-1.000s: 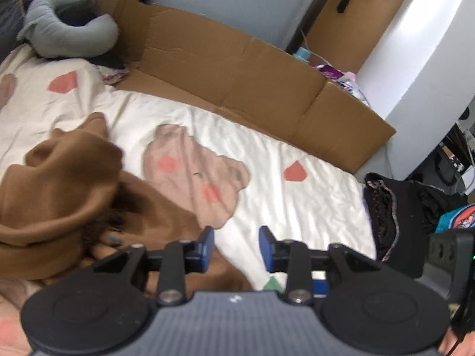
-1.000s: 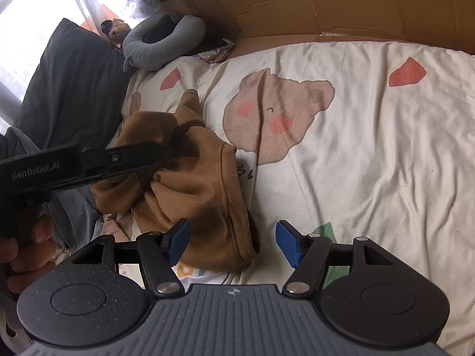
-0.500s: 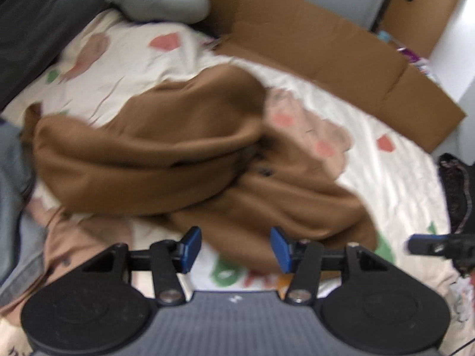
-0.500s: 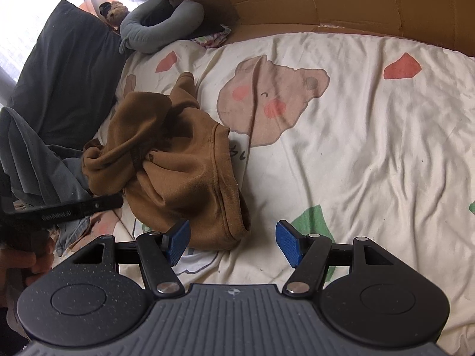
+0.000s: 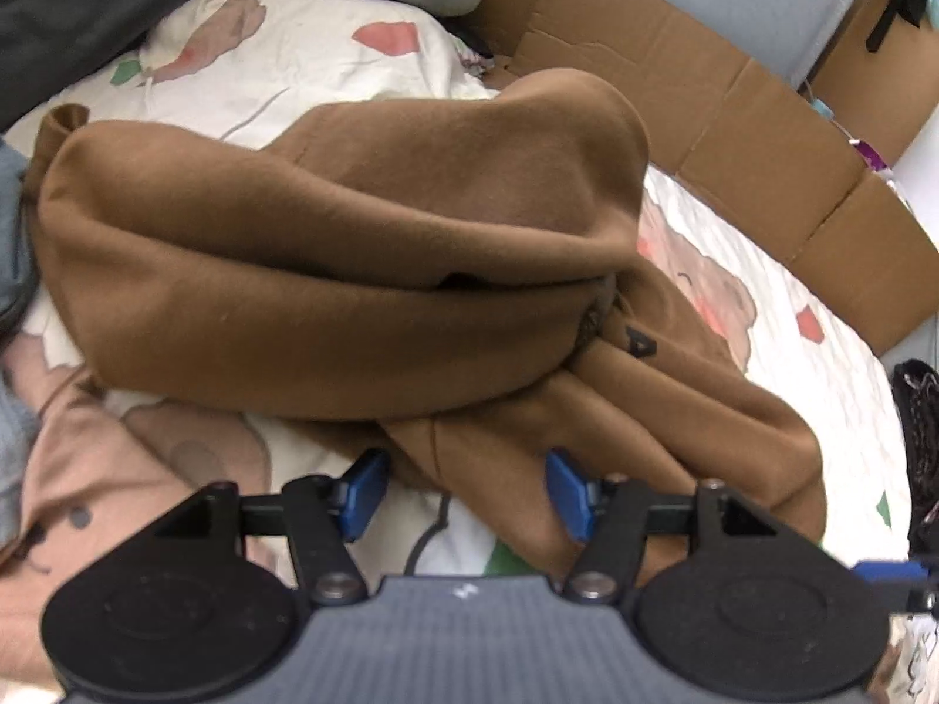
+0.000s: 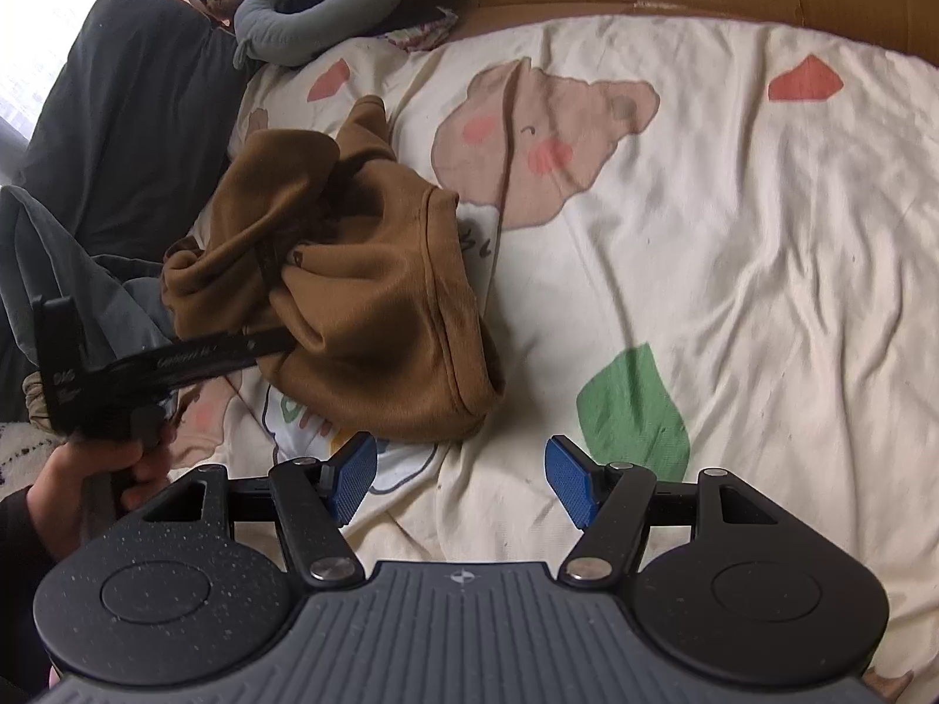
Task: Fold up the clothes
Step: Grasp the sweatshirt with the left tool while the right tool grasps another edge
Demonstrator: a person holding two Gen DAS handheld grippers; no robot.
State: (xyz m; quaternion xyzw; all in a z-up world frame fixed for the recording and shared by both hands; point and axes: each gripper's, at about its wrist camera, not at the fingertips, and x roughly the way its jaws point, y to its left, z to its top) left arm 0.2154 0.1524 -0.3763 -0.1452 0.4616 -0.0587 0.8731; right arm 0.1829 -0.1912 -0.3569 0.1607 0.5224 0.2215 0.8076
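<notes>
Just ahead of the left gripper [image 5: 466,490], jaws opening and gripping nothing, lies a crumpled brown fleece garment [image 5: 352,270] on the cartoon-print cream bedsheet [image 6: 733,246]; right gripper [image 6: 460,481] spread, empty.

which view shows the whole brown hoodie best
The right wrist view: the brown hoodie sits whole in a crumpled heap on the bedsheet, every edge visible. The left wrist view is too close, so the garment fills the frame, blurred, its lower right edge hidden behind the gripper body.
</notes>
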